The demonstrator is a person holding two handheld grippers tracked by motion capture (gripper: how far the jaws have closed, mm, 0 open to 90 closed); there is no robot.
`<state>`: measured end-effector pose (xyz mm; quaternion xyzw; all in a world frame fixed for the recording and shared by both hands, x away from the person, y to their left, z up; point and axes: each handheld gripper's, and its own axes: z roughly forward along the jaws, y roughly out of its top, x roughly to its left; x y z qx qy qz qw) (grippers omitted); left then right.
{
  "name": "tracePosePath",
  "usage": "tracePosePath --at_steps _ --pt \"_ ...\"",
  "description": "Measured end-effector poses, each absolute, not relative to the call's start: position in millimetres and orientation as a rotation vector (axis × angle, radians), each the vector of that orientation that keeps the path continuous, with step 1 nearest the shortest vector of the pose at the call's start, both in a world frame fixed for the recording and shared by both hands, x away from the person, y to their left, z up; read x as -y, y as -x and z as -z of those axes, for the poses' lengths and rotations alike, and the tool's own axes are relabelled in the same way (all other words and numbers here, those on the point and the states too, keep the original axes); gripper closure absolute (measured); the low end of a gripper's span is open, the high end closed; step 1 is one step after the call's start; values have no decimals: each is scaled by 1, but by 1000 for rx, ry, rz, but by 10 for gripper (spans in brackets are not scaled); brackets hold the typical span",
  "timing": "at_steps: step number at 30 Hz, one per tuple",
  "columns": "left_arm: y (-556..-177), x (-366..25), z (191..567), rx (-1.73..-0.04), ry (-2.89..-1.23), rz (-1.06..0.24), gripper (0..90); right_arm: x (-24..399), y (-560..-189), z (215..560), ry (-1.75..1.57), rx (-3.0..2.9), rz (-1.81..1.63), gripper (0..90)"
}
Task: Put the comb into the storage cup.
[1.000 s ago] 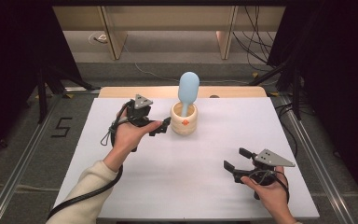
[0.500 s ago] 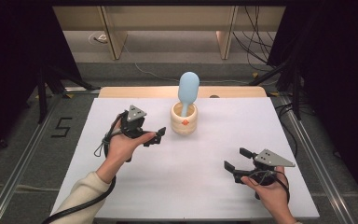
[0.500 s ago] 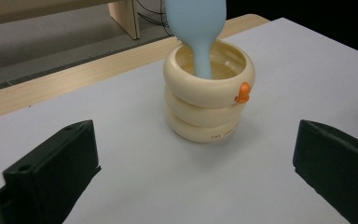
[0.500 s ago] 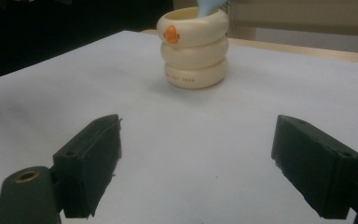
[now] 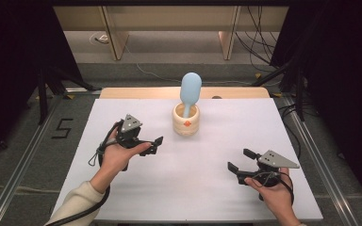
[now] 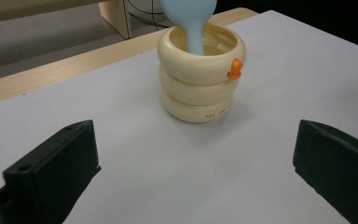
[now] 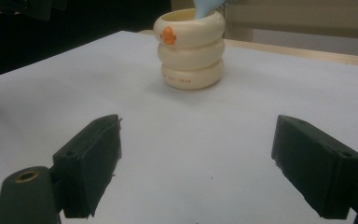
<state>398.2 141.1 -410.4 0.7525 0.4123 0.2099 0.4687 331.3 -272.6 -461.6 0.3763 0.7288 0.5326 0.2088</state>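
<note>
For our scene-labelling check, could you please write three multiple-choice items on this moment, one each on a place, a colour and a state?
1. Where does the cup stand?
A. between the right gripper's jaws
B. on the white table, ahead of both grippers
C. on the floor

2. What colour is the spoon in the cup?
A. light blue
B. red
C. black

3. How do the left gripper and right gripper stand?
A. both shut on the cup
B. left shut on the spoon
C. both open, holding nothing

Key: 1 B, the cup sits on the table beyond both pairs of jaws. 2 A, the spoon shows pale blue. 3 C, each gripper view shows jaws wide apart over bare table.
</note>
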Motion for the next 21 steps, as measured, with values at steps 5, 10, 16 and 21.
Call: tracePosePath --at_steps 5,10,16,21 --pt "-391 -147 414 -991 -1843 -517 0 273 -331 461 -1041 -2031 -1475 167" --pt "-385 -153 418 -961 -1849 -511 0 273 -331 461 -1036 -2032 -1473 167" --pt "-378 -161 424 -949 -1853 -514 0 274 -331 461 -1036 -2033 -1471 167" --pt "-371 -169 429 -952 -1849 -536 0 274 -331 460 -1036 -2035 -1472 167"
